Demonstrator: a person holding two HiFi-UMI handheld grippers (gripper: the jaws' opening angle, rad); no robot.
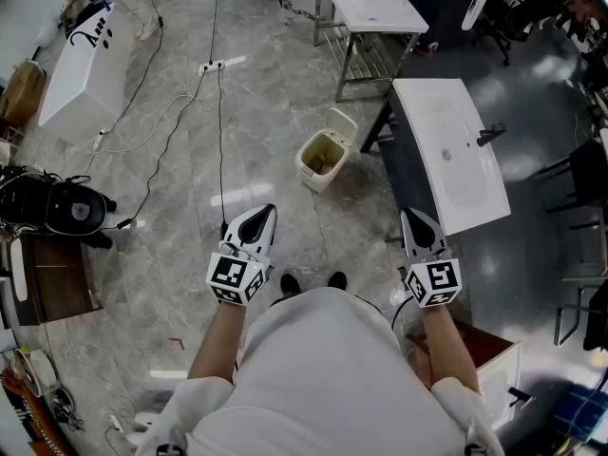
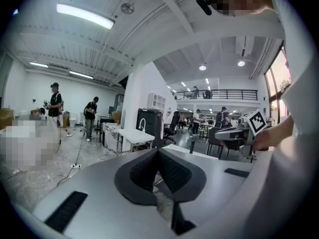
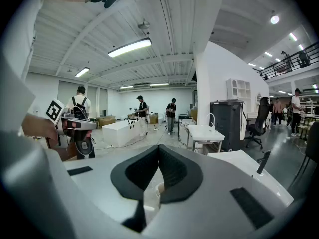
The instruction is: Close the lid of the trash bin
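Note:
A cream trash bin [image 1: 323, 158] stands on the marble floor ahead of me, its lid [image 1: 343, 123] tipped up and open at the far side. My left gripper [image 1: 260, 218] is held at waist height, well short of the bin, jaws shut with nothing between them. My right gripper [image 1: 420, 224] hangs to the right beside the white table, also shut and empty. In the left gripper view the left gripper [image 2: 158, 151] points level across the room. The right gripper [image 3: 159, 148] in its own view shows a sliver of the bin [image 3: 158, 189] below its jaws.
A white table with a sink basin and black tap [image 1: 454, 155] stands right of the bin. Another white table [image 1: 369, 3] is beyond it. Cables and a power strip [image 1: 213, 66] run across the floor. A white bathtub [image 1: 87, 72] sits far left. People [image 3: 140, 114] stand in the distance.

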